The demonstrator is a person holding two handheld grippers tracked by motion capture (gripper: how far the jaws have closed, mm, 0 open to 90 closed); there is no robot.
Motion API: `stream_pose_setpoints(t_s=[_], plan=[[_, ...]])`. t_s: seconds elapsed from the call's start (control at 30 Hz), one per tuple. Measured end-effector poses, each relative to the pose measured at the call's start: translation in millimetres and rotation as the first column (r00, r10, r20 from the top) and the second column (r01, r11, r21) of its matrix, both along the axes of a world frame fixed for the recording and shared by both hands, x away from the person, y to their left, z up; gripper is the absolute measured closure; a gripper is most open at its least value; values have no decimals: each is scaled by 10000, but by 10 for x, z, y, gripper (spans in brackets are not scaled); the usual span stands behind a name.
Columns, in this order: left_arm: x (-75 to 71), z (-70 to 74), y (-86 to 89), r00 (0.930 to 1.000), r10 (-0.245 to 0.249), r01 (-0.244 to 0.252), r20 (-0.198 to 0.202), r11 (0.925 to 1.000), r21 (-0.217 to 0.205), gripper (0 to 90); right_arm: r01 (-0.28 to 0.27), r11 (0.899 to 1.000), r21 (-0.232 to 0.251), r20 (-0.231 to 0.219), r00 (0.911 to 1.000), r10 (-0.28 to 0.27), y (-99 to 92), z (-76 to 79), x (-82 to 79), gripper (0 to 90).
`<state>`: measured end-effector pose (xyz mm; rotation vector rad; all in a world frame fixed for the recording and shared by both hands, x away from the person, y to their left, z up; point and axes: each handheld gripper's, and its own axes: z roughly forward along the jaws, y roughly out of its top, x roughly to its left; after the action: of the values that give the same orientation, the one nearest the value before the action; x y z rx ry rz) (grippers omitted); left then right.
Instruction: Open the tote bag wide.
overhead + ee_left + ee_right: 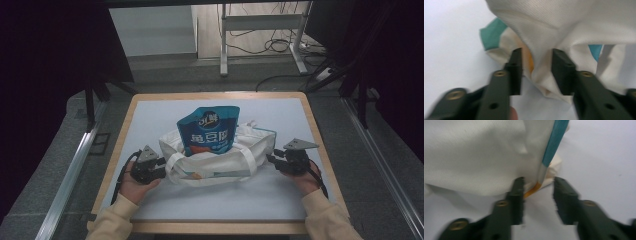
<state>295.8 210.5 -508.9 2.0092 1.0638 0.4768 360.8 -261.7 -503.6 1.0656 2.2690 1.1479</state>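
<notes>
White tote bag lies mid-bench, blue snack pouch upright inside; left claw and right claw gape apart at its ends, fabric loose between their jaws.

A: Which colours are shown on the bag?
B: White fabric is seen, trimmed with teal and a touch of orange.
A: And the pouch?
B: Blue, lettered in white, with a red patch near its base.
A: The table?
B: Pale grey, framed in light wood.
</notes>
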Motion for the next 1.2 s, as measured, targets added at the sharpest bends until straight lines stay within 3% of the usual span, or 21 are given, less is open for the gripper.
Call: stream_pose_setpoints(t_s=[0.13,0.23,0.33,0.47,0.53,0.57,0.6,0.73,0.9,1.03,1.2], plan=[[-125,145,95,9987,194,-164,469,9978,-636,454,492,9960,750,444,9976,-526,-105,138,-53,447],[-203,297,151,9954,398,-301,876,9936,-1091,442,689,9881,1377,732,9941,-795,-215,310,-125,438],[-251,485,197,9899,580,-393,1291,9890,-1427,451,700,9849,1580,858,9927,-843,-253,400,-154,451],[-221,680,210,9883,653,-395,1376,9824,-1827,517,521,9818,1825,1182,9902,-745,-248,584,-171,549],[-178,769,194,9890,584,-301,1356,9790,-2017,599,270,9819,1873,1261,9907,-513,-202,670,-161,629],[-151,811,177,9892,543,-249,1364,9777,-2086,697,-25,9831,1828,1325,9909,-221,-124,741,-140,708],[-116,852,156,9898,446,-150,1354,9772,-2120,697,-25,9831,1828,1325,9909,-221,-124,741,-140,708],[75,953,28,9957,-36,226,921,9783,-2058,822,-672,9823,1747,1467,9883,416,83,847,-75,807],[219,815,-145,9989,-402,434,238,9869,-1554,862,-1228,9842,1273,1134,9876,1085,348,840,41,837],[195,623,-158,9982,-546,503,-235,9865,-1555,866,-1334,9858,1025,522,9903,1286,439,691,111,845],[125,404,-146,9960,-657,580,-606,9910,-1207,859,-1472,9868,674,-19,9890,1477,472,487,90,854]])
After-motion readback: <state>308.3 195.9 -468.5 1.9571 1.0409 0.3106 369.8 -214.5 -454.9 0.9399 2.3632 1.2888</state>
